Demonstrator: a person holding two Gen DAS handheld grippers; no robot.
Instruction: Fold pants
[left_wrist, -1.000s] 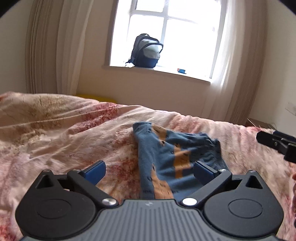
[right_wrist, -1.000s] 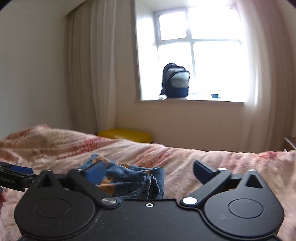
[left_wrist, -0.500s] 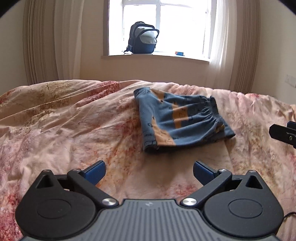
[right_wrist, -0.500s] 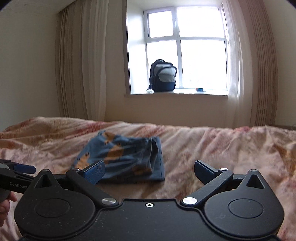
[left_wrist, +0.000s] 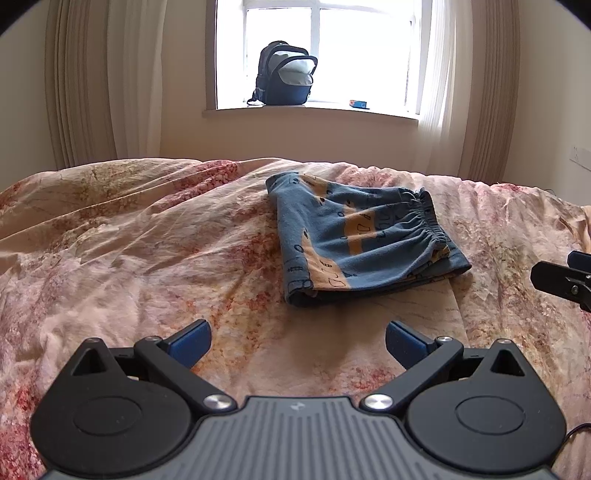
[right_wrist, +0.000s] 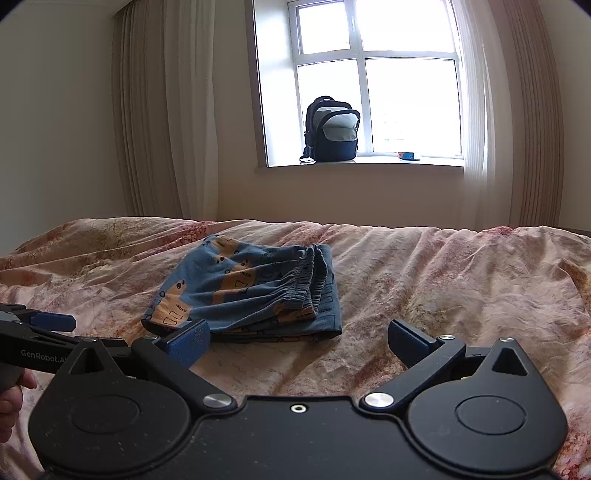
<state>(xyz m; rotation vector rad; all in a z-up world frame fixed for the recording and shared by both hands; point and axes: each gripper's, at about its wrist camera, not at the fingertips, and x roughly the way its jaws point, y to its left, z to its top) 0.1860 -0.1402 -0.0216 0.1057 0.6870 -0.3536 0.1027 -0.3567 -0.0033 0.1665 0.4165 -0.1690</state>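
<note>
pants (left_wrist: 362, 243): folded, looks done to us
left gripper (left_wrist: 297, 338): wide open, empty
right gripper (right_wrist: 299, 338): same
tip: we'd keep clear

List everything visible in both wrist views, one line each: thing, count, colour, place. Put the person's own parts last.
pants: 1, blue with orange print, folded on the bedspread, touched by neither tool
bedspread: 1, pink floral, rumpled, covering the bed
backpack: 1, dark blue and grey, upright on the windowsill
small box: 1, blue, on the windowsill right of the backpack
window: 1, white frame, in the far wall
curtains: beige, on both sides of the window
left tool: 1, black with blue pads, open, short of the pants
right tool: 1, black with blue pads, open, short of the pants
hand: 1, at the left edge of the right wrist view, holding the left tool
</note>
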